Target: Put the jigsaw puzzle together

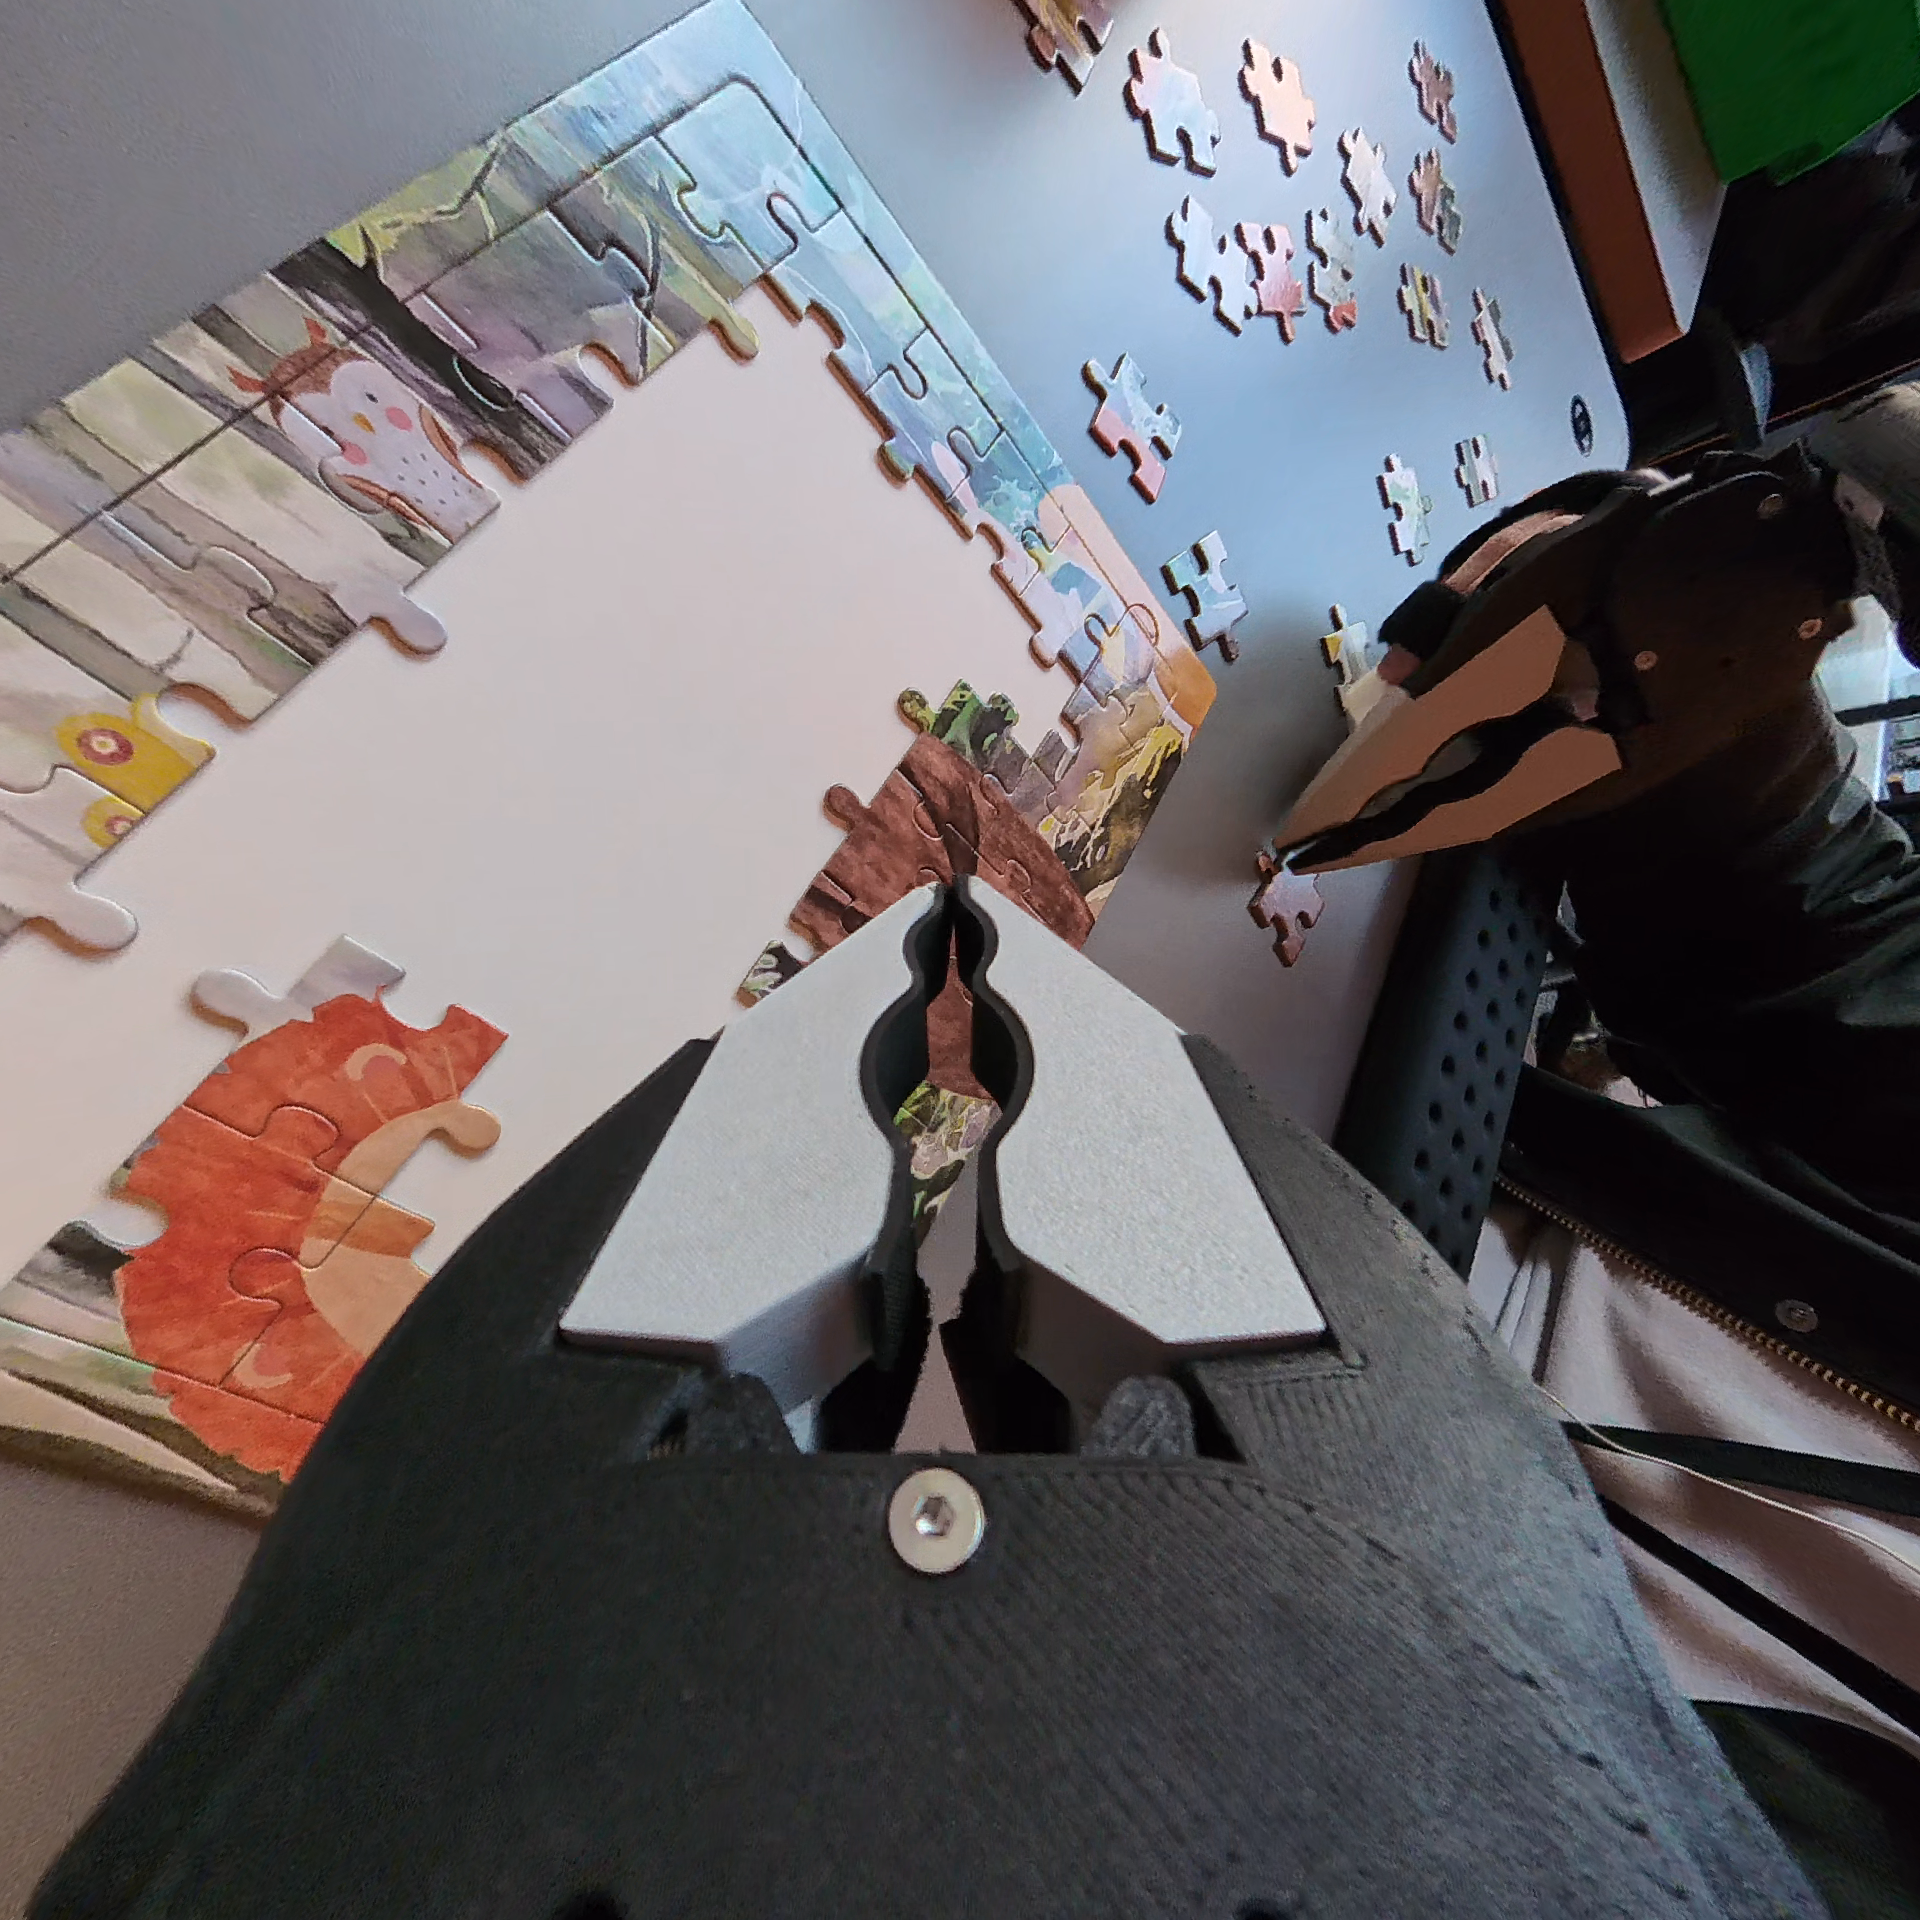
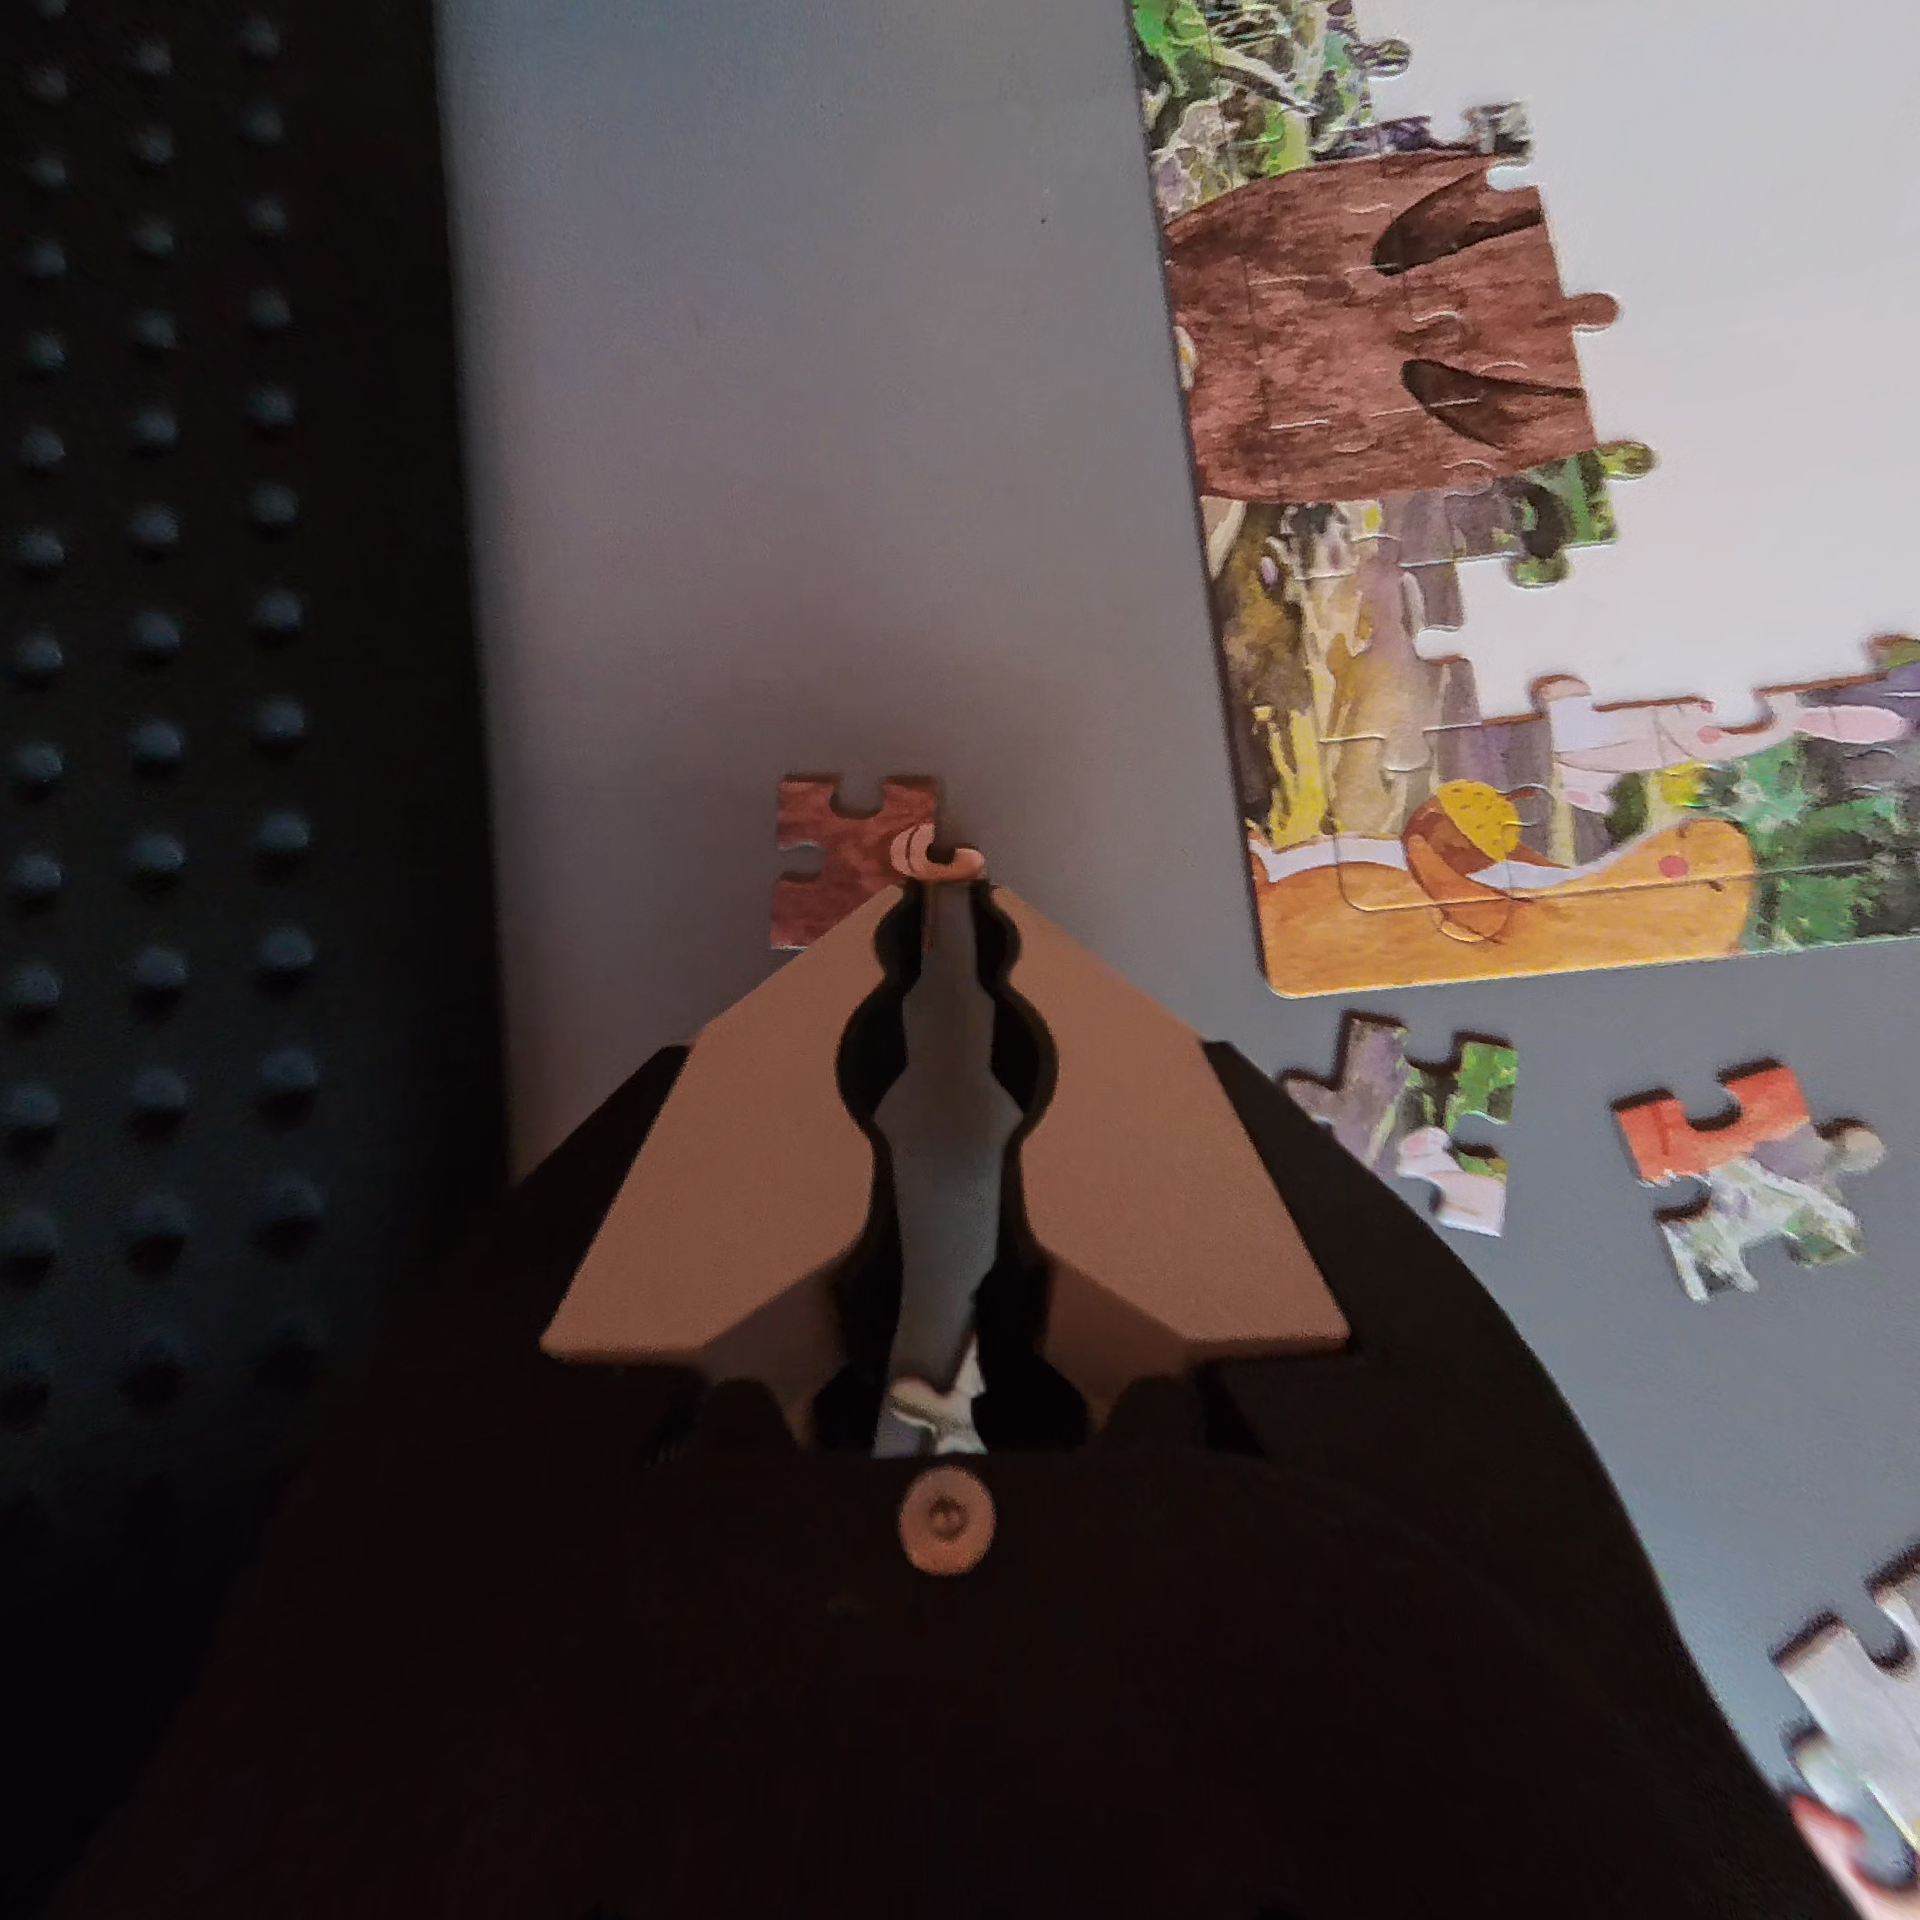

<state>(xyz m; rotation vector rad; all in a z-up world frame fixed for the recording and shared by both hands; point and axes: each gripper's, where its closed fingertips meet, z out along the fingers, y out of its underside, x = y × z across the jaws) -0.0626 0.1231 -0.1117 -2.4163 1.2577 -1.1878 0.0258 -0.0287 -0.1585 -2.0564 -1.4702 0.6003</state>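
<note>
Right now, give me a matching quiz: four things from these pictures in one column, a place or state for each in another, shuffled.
1. left gripper
2. brown piece
3. orange lion
4. loose pieces

A. scattered on the grey table
B. at the right gripper's tips
C. assembled inside the frame
D. jaws closed, over the brown patch

Pairs: 1-D, 2-B, 3-C, 4-A

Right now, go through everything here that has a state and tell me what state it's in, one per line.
Puzzle board: flat on the table, border mostly assembled, middle still bare.
Brown piece: at the right gripper's tips, by the table edge; whether lifted, cannot tell.
Loose pieces: scattered beside the board, picture side up, unplaced.
Left gripper: shut, empty, over the board's brown patch.
Right gripper: shut on the brown piece's edge.
</note>
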